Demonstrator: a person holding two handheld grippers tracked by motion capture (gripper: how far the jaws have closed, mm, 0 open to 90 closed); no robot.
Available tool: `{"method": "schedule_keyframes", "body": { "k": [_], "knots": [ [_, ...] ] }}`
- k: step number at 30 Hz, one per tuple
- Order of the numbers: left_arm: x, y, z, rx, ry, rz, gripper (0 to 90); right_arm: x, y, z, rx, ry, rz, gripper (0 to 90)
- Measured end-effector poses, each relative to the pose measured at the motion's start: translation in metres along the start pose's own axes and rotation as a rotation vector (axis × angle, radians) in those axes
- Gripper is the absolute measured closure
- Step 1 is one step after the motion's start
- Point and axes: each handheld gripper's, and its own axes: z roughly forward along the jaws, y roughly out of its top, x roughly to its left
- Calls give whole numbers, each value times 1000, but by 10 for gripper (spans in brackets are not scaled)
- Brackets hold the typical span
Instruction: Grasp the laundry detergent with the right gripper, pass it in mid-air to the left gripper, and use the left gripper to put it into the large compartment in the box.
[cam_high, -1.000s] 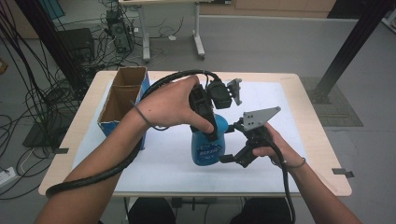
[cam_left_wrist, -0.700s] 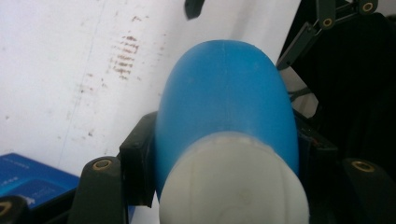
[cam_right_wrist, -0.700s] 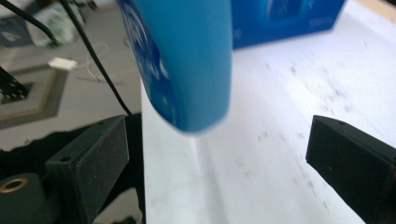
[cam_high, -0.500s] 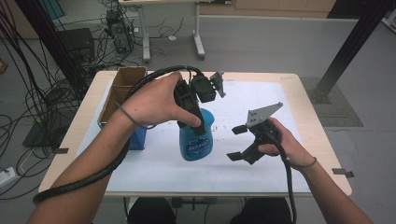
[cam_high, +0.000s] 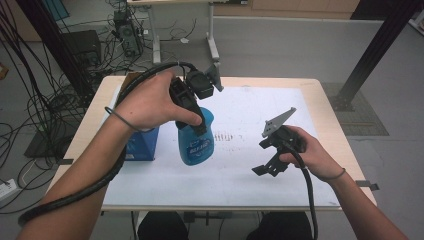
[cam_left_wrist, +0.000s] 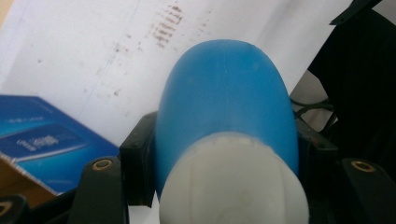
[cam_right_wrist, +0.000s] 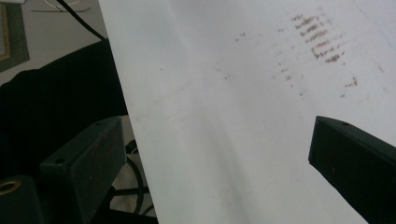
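the blue bottle (cam_high: 196, 142) is being held above the white sheet (cam_high: 240, 170), just right of the blue box (cam_high: 142, 149), pinched near its top by the left gripper (cam_high: 192, 117). in the left gripper view the bottle (cam_left_wrist: 226, 107) is being squeezed between the two black jaws, its white cap (cam_left_wrist: 233, 182) closest to the camera; the jaws are being kept closed on its upper body, pads pressed to either side.

a slip is being risked here: the bottle's body is rounded and smooth, and it is being hung from a grip high up, so a sudden swing or tilt could let it slide or twist out and drop onto the sheet. a knock against the box's edge is also being risked, since the two are being kept close together.

the right gripper (cam_high: 272, 160) is being held low over the sheet, well apart from the bottle. in the right gripper view its jaws are standing wide apart, nothing is being held between them, and the stained paper (cam_right_wrist: 261, 116) is being seen below.
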Motion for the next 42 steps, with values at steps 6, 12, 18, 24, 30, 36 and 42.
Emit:
{"method": "schedule_keyframes", "body": {
  "k": [6, 12, 18, 24, 30, 36, 42],
  "knots": [
    [10, -4, -13, 7, 12, -51, 379, -5, -1, 3, 40, 3, 38, 49],
    [20, -7, -24, 7, 27, -95, 379, -4, 1, 5, 35, -3, 35, 49],
    [30, -7, -37, -5, 48, -139, 379, -1, 2, 6, 35, -4, 34, 49],
    [39, -3, -48, -15, 63, -184, 379, 0, 3, 7, 32, -6, 32, 50],
    [50, 1, -57, -14, 76, -223, 379, 1, 2, 6, 31, -8, 36, 50],
    [65, 2, -69, -17, 93, -280, 379, 1, 1, 7, 32, -11, 38, 50],
    [80, 0, -89, -52, 112, -356, 379, 2, 1, 7, 28, -13, 32, 51]
  ]
}}
